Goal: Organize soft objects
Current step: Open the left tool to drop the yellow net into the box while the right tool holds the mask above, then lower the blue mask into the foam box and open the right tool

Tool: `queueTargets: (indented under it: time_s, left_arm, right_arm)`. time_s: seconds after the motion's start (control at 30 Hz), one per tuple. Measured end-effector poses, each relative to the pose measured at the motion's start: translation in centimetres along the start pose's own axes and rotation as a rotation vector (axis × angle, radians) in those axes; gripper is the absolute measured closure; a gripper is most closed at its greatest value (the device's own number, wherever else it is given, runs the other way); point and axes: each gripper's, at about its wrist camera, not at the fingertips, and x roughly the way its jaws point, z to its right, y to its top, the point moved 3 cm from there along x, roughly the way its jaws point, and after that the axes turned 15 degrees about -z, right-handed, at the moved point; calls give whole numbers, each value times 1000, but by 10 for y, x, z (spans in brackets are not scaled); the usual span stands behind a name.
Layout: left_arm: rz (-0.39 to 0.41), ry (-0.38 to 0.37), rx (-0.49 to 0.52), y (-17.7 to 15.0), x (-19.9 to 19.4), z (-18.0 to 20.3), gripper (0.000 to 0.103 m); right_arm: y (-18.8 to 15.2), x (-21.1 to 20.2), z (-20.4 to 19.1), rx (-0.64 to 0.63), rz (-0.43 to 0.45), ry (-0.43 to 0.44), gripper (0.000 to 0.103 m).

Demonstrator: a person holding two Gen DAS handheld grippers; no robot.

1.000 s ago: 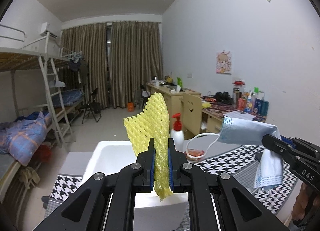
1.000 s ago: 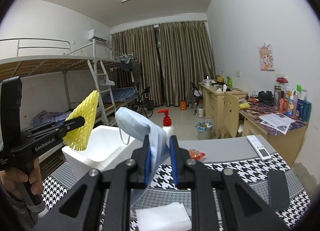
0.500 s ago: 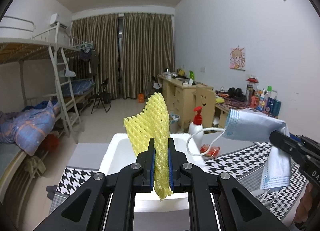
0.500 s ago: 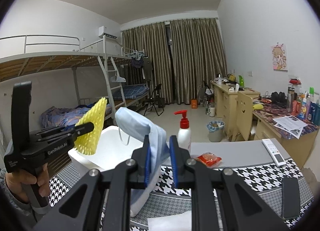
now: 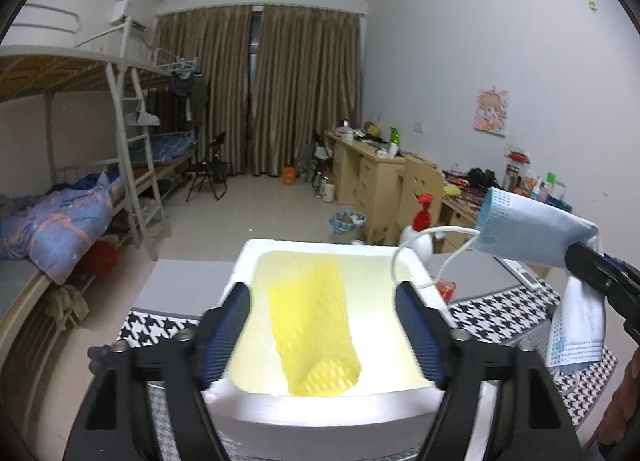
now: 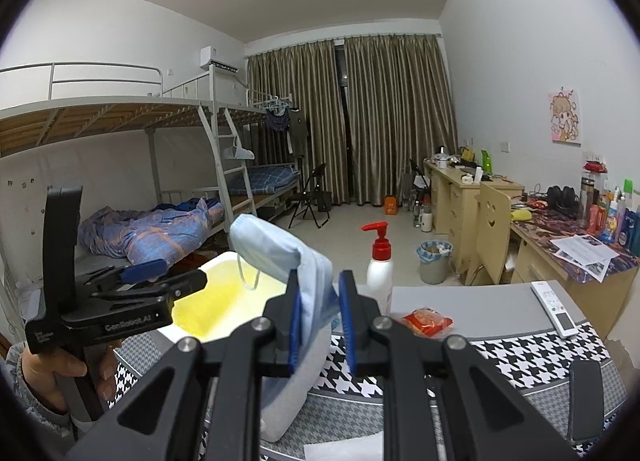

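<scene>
Left wrist: left hand-held gripper (image 5: pixel 322 325) opening, empty

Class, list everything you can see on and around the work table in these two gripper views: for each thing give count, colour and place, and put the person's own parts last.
Foam net sleeve: one, yellow, inside the box, touching neither pad.
Foam box: one, white, on the table's left part.
Face mask: one, light blue, clamped in the right gripper.
Pump bottle: one, white with red pump, behind the box.
Snack packet: one, red, on the grey table.
Remote control: one, white, table's right edge.
Houndstooth cloth: one, black and white, covering the near table.
Left gripper: black, blue pads, jaws opening over the box.
Right gripper: black, blue pads.
Hand: one, holding the left gripper's handle.
</scene>
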Motion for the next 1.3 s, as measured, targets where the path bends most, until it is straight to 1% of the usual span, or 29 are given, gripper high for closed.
queueTargets:
  time_s: [0.07,0.23,0.47,0.67,0.9,1.03,1.13,1.3]
  left_arm:
    - [4,15,-6,-1,-2,-5,13]
    - [23,47,-9,-8,-11,-12,1]
    - [45,82,-19,-11,-22,-23,1]
    - [59,97,-38,-18,-33,-36,1]
    - [75,134,-41,-25,-43,-44,1]
    - [79,148,-52,-27,-44,-51,1]
    - [77,141,-65,-30,-43,-56,1]
    - [67,190,-83,-34,-39,-63,1]
  right_arm:
    - [1,1,-3,-4,0,0,82]
    - [5,4,-11,-15,-4,4,82]
    - [11,11,-21,-42,-9,10,82]
    - [20,18,-28,-62,-24,38,82]
    - [25,33,-35,-68,-60,61,82]
    - [26,38,-39,-73,-72,57,82]
    - [27,43,-41,-69,-83,58,82]
    - [30,50,-42,-68,-93,47,82]
